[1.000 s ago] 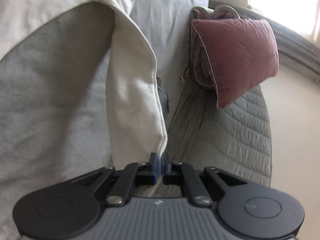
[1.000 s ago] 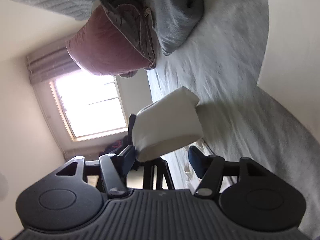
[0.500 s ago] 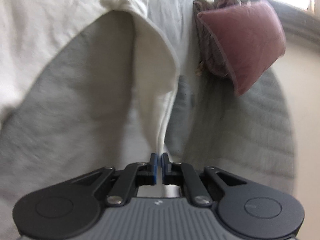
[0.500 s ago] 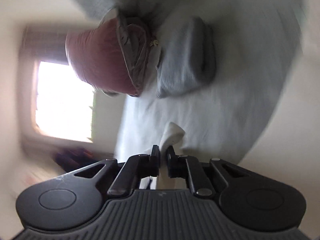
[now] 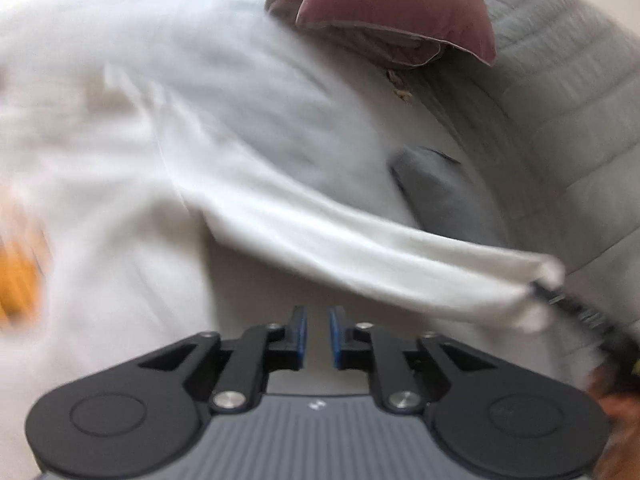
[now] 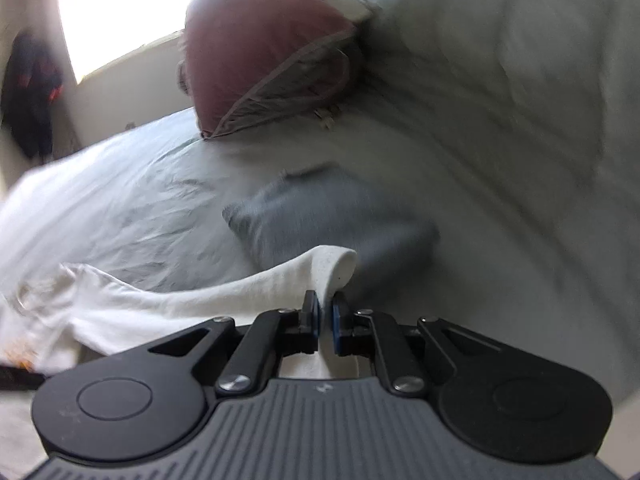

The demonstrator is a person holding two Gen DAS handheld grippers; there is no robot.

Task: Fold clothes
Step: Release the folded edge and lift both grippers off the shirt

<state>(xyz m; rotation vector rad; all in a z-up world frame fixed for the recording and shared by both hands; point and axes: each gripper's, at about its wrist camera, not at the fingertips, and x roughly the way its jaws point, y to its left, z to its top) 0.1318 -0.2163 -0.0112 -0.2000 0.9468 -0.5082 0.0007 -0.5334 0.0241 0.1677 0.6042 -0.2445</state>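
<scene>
A white garment [image 5: 120,200] with an orange print [image 5: 16,280] lies blurred on the bed. One of its sleeves [image 5: 400,256] stretches out to the right. My right gripper [image 6: 326,316] is shut on the cuff of that sleeve [image 6: 240,296], which curls over its fingertips. In the left wrist view the right gripper [image 5: 538,290] shows as a dark shape at the sleeve's end. My left gripper [image 5: 317,334] hovers over the garment with its jaws opening. A narrow gap shows between its blue pads and no cloth is pinched in it.
A folded grey garment [image 6: 332,216] lies on the pale sheet [image 6: 100,200] just beyond the sleeve. A maroon quilt [image 6: 260,40] is bundled at the bed's far end, with a grey quilted blanket [image 5: 560,100] beside it. A bright window [image 6: 120,12] and dark hanging clothes [image 6: 32,88] are behind.
The left gripper has let go of the white hem and its jaws have parted. The right gripper has shut on the sleeve cuff and drawn it out. Both views have rolled.
</scene>
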